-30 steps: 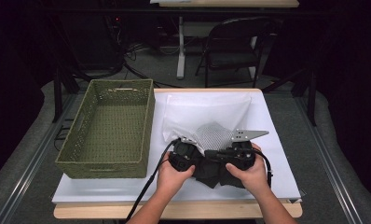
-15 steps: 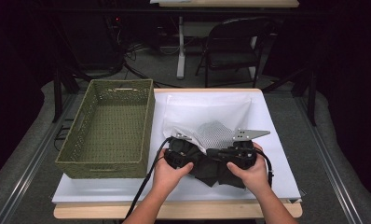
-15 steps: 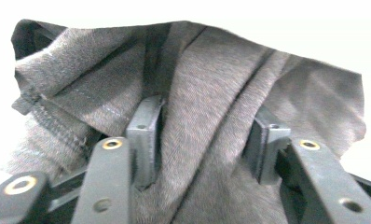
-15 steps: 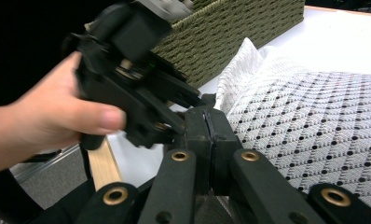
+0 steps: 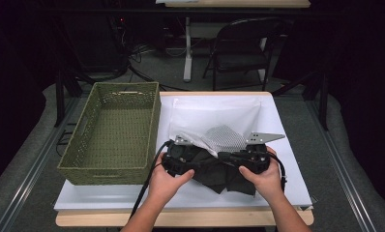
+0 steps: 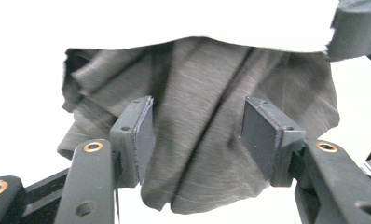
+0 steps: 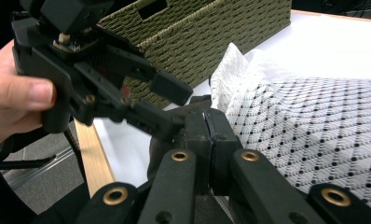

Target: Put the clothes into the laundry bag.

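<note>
Left gripper point(image 6: 197, 135) stood wide open over the dark cloth point(image 6: 207, 140) near the table's point(image 5: 287, 140) front edge. Right gripper point(image 7: 207, 140) was closed, apparently pinching that cloth.

Left black two-jaw gripper point(image 6: 197, 140): jaws standing wide apart, held in the left hand point(image 5: 169, 181).
Right black two-jaw gripper point(image 7: 207, 140): pads pressing together, seemingly pinching nothing, gripped by the right hand point(image 5: 263, 179).

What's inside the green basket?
Nothing that shows: the green basket looks empty, with its woven bottom bare. The inside of its near wall is hidden from the high view. The dark cloth and the dotted white cloth lie outside it, on the white table cover.
</note>
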`<state>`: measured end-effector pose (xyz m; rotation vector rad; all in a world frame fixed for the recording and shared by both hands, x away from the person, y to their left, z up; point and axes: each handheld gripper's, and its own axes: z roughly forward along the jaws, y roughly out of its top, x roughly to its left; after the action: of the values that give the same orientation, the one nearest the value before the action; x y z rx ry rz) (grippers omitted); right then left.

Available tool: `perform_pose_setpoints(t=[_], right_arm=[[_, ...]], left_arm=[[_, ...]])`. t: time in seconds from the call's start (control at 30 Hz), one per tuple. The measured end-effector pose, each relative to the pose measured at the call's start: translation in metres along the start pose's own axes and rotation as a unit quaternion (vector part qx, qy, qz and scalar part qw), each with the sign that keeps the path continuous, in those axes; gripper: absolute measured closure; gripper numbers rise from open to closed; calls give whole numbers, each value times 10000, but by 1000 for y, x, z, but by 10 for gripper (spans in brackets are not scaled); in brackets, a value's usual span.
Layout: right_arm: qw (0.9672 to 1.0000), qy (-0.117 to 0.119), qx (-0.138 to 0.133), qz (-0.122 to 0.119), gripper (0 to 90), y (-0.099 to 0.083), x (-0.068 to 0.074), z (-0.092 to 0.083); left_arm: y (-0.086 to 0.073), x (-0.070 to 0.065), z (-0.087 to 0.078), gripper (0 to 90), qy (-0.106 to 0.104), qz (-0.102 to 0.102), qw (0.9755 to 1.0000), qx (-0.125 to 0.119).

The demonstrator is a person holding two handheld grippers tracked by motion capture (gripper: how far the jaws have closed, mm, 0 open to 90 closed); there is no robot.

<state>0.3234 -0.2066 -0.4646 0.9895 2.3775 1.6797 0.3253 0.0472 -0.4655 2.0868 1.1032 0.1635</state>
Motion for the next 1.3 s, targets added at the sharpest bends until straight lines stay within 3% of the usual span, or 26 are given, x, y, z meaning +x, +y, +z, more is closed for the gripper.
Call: perform_pose_setpoints(t=[0.1,0.5,0.8,0.93,1.17,1.3], right_arm=[[10000,-12,-7,-14,891,0,-1,-1],[10000,-29,-44,-6,891,0,-3,-3],[10000,-20,-48,6,891,0,-3,-2],[10000,-18,-41,6,891,0,-3,-1],[10000,-7,-19,-23,891,0,-2,1],[10000,2,2,16,891,-1,-1,3]], left_arm=[[3,8,1,418,67,-111,9999,-15],[16,32,21,431,565,-185,9981,136],[13,39,48,433,490,-157,9976,458],[9,41,56,429,342,-233,9980,483],[3,43,63,401,289,-235,9981,484],[1,45,67,472,244,-217,9978,575]])
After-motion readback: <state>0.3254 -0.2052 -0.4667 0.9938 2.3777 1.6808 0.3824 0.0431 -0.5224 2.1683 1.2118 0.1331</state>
